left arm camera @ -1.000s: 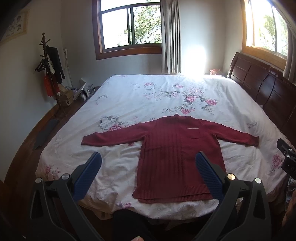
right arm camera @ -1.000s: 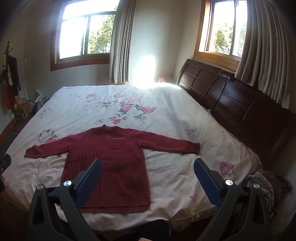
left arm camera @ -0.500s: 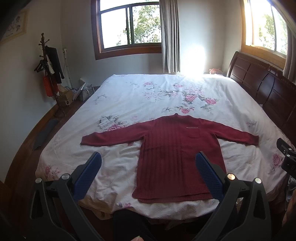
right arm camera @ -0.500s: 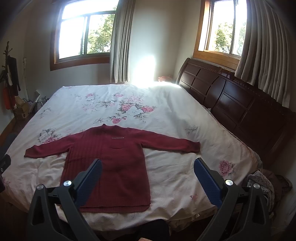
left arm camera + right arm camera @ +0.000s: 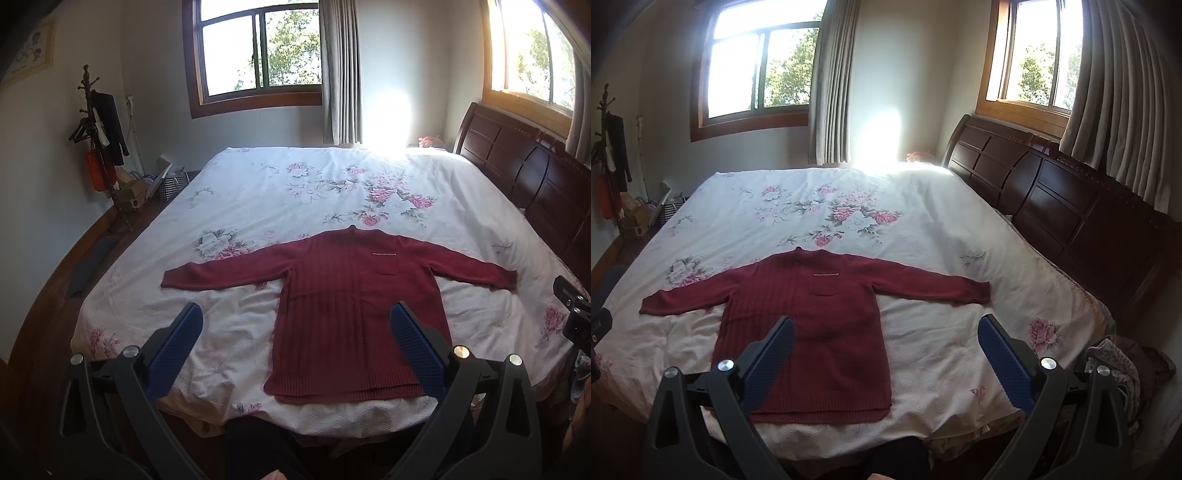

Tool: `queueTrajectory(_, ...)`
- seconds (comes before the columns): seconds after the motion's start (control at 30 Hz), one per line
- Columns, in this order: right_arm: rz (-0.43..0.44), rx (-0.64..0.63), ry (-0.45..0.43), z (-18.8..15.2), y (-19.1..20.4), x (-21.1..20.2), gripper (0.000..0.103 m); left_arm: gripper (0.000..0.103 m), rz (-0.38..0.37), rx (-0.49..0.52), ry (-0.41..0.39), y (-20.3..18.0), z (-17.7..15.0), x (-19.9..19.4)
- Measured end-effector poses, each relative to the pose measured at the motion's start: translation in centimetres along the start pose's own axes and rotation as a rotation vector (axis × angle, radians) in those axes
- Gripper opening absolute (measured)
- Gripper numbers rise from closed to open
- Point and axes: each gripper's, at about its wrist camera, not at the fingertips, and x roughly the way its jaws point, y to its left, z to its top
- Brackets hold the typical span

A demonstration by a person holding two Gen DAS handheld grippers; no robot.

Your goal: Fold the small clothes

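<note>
A dark red sweater lies flat on a wide bed, with two spread claws held above the bed's near edge.

The bed [image 5: 332, 184] fills most of both views, covered by a white sheet printed with pink flowers, with a dark wooden headboard [image 5: 1071, 206] along its right side. Two windows let in strong sunlight on the far wall and the right wall. The sweater [image 5: 354, 314] rests near the front edge of the bed, collar pointing away, both sleeves stretched straight out to the sides, hem close to the edge. A small chest pocket [image 5: 388, 266] shows on its front. The left claw [image 5: 295, 343] hangs above the sweater's lower half, blue pads wide apart, gripping nothing. The right claw [image 5: 886, 350] hangs above the sweater's right side, likewise spread and empty. A coat rack [image 5: 96, 147] stands at far left.
</note>
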Motion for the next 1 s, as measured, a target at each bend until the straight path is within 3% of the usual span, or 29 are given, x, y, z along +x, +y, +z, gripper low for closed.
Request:
queueTrajectory(0.53, -0.004, 0.005, 0.0, 0.0, -0.1, 0.1, 0.099, 0.101, -0.029, -0.019, 0.01, 0.4, 0.1, 0.5)
queueTrajectory(0.67, 0.026, -0.008, -0.04, -0.1, -0.7, 0.4, 0.099, 0.101, -0.223, -0.086, 0.0, 1.5, -0.3, 1.8)
queueTrajectory(0.77, 0.116, -0.028, -0.106, -1.1, -2.4, 2.6, 0.099, 0.101, -0.432, -0.071, -0.048, 1.8, -1.2, 3.1)
queueTrajectory(0.87, 0.135, 0.001, 0.029, -2.6, -4.9, 8.1, 0.099, 0.101, -0.527, -0.086, -0.082, 1.9, -1.9, 4.4)
queueTrajectory(0.93, 0.149, 0.062, 0.083, -3.7, -7.1, 11.7, 0.099, 0.101, -0.545, -0.09, -0.116, 1.6, -2.3, 5.3)
queueTrajectory(0.97, 0.159, 0.096, 0.108, -4.1, -8.3, 13.5, 0.097, 0.101, -0.558, -0.086, -0.119, 1.2, -2.4, 5.9)
queueTrajectory(1.0, 0.176, 0.141, 0.14, -4.6, -9.6, 15.4, 0.087, 0.101, -0.585, -0.081, -0.113, 0.9, -2.4, 6.6)
